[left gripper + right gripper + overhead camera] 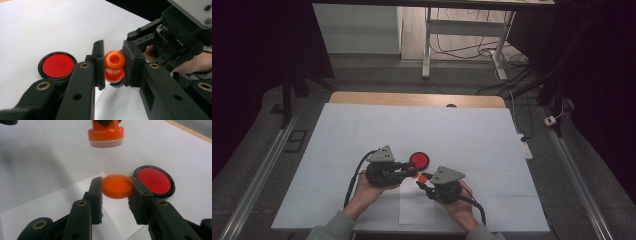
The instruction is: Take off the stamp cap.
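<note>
Orange plastic is sitting in both grips: the left gripper [113,66] is clamping an orange stamp [114,66] by its waisted handle, and the right gripper [117,188] is pinching the stamp's shallow orange cap [117,186] across its rim. In the right gripper view the stamp [106,133] is hanging above and beyond the cap, pale stamping face pointing down, the two well apart with open air between them. In the high view both grippers are hovering close together over the near middle of the white table [362,135], the left gripper [413,171] pointing toward the right gripper [421,181], each sitting in a person's hand coming in from the bottom edge. A red ink pad [419,160] in a black round case is lying open on the table just beyond the gripper tips; in the left gripper view it is lying to the left of the jaws [57,65], and in the right gripper view just right of the cap [154,180], not touching it. A white sheet of paper [417,210] is lying flat under the right gripper, nothing resting on it. Beyond the table's far wooden edge, desk legs [427,45] and loose cables [472,50] are crowding the dim floor.
</note>
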Action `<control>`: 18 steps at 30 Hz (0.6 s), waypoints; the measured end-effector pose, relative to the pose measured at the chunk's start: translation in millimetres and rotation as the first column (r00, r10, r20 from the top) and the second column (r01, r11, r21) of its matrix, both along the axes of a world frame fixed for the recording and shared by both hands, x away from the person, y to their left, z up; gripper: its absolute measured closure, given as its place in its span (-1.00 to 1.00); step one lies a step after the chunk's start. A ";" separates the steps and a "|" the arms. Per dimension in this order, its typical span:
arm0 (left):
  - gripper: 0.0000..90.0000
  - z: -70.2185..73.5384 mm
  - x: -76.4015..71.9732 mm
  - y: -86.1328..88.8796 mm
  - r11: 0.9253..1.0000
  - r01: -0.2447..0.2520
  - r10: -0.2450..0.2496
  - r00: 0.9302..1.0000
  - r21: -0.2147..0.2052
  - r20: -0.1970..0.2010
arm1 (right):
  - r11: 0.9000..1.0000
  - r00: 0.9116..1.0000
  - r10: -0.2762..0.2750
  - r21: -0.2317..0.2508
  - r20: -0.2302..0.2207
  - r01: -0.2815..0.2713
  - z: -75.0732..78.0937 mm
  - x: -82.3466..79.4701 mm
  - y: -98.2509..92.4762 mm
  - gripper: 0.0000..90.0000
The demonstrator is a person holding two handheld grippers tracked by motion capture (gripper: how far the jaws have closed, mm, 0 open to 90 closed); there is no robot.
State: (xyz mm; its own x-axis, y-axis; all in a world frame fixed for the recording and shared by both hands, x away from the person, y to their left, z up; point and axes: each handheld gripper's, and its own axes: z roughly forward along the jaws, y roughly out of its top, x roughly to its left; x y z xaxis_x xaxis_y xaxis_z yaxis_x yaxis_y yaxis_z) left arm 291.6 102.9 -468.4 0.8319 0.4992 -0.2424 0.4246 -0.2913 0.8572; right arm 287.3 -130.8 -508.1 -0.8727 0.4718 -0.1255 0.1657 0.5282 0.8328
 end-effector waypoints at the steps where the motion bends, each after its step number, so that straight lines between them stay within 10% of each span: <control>1: 0.61 0.0 0.1 0.1 1.000 -0.001 0.001 1.000 0.000 -0.001 | 1.000 1.000 -0.003 -0.003 0.001 0.003 0.0 0.1 -0.3 0.44; 18: 0.61 -0.8 1.2 2.5 1.000 -0.015 0.015 1.000 0.007 -0.004 | 0.999 0.999 -0.049 0.021 0.002 0.049 4.0 1.7 -23.5 0.44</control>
State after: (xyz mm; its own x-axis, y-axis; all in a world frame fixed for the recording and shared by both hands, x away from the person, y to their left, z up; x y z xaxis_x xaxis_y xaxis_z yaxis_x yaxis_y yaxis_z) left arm 292.8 105.4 -469.2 0.8235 0.5132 -0.2417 0.4321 -0.2912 0.8535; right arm 289.0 -154.3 -504.1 -0.8482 0.5166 -0.1168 0.1891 0.5015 0.8442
